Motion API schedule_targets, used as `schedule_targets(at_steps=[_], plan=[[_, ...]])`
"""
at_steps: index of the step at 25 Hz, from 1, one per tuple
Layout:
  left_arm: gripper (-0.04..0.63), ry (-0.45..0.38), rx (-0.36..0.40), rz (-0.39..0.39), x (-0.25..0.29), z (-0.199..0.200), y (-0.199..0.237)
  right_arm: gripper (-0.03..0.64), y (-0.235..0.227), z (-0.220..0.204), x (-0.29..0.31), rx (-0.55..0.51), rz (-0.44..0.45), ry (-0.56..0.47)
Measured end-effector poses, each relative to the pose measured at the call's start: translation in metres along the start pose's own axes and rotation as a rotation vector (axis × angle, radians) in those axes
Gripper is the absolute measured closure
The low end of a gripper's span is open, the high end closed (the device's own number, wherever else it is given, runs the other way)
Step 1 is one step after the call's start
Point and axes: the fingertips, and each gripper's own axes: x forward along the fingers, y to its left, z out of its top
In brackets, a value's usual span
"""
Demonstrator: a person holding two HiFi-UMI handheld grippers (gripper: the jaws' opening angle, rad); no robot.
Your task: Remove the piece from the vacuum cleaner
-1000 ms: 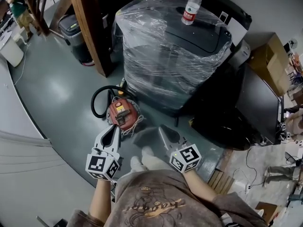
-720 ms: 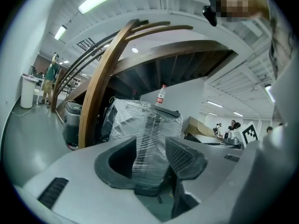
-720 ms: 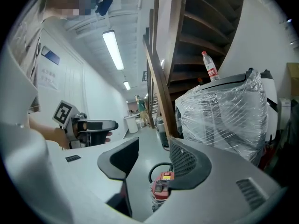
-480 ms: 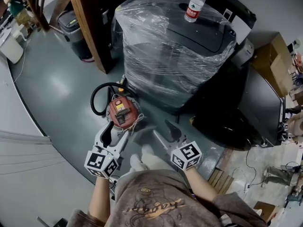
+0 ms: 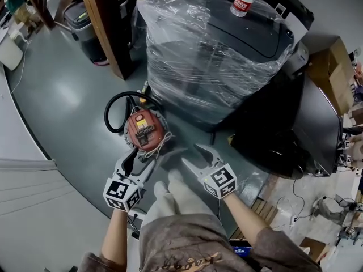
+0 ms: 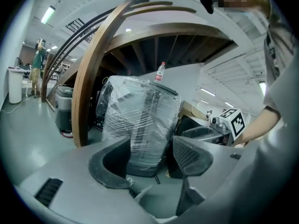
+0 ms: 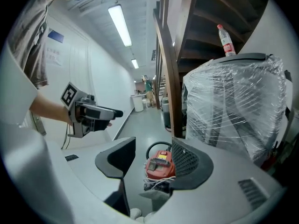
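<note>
Both tongs hang low over the floor, and the red vacuum cleaner (image 5: 144, 130) sits on the grey floor just ahead of them, beside the big plastic-wrapped machine (image 5: 210, 44). Its black hose (image 5: 113, 115) loops out on the far side.

The left gripper (image 5: 138, 162) is opening its jaws with nothing between them. The right gripper (image 5: 193, 156) stands wide open, also empty.

The risks come first. Which piece is to come off cannot be made out from here, so a grab on the wrong part is a real possibility. A white cord (image 5: 159, 146) lies loose across the near side of the vacuum cleaner and could snag a jaw or get pinched along with the piece. The body rests free on smooth floor, so a one-sided pull may drag or tip it instead of freeing anything.

Aim is uneven as well. The right gripper view frames the vacuum cleaner (image 7: 160, 166) between the jaws, while the left gripper view looks past it at the wrapped machine.

As for the pose, both forearms reach down and forward from the waist with the jaws pointing away from the body. The left one is near the vacuum cleaner's edge, and the right is set off to the side and angled in towards it.
</note>
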Motion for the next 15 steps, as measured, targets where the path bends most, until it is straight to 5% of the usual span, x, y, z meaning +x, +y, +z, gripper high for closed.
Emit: schedule_targets(at_steps=[15], plan=[[0.318, 0.207, -0.027, -0.033, 0.091, -0.184, 0.052, 0.388, -0.021, -0.184, 0.102, -0.131, 0.183, 0.303]])
